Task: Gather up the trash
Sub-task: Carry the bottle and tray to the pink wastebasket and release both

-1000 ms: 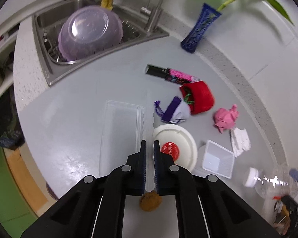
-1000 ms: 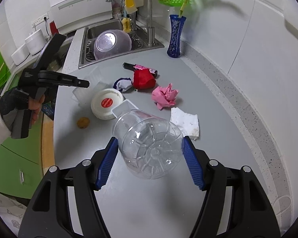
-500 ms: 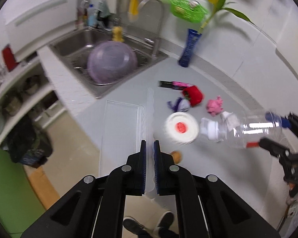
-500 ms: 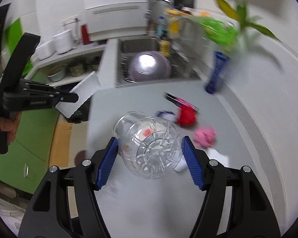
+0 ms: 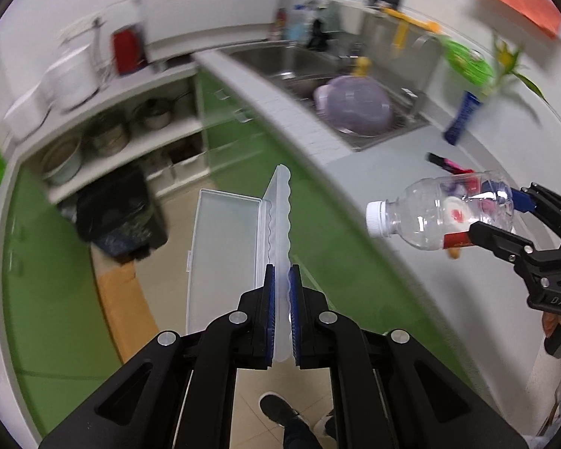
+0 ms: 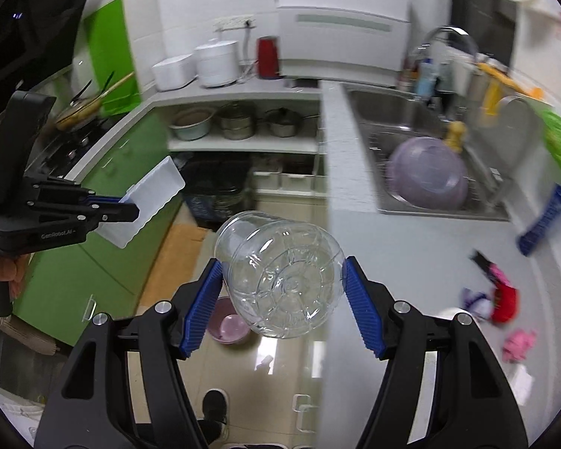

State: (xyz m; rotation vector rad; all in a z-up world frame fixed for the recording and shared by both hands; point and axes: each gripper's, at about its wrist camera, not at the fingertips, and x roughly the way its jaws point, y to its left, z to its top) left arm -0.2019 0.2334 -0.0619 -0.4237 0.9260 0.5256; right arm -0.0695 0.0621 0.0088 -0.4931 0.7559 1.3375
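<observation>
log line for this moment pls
left gripper: shut on clear plastic box | right gripper: shut on empty bottle | both held over floor

Bright, even indoor light fills both fisheye views, whose edges bend into a dark round border; the left claw point(image 5: 281, 292) is sharp while the shelves and sink point(image 5: 319, 75) beyond smear with motion blur, and the floor point(image 6: 276, 351) below the right claw point(image 6: 282, 299) shows glare.

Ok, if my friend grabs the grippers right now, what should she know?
Left hand-held gripper: shut on the clear plastic box, held over the floor.
Right hand-held gripper: shut on the empty bottle, also off the counter.
Done: both picked up.
Left: drop them in a bin, possibly the black one under the shelves. Then fetch the red and pink scraps on the counter.
</observation>
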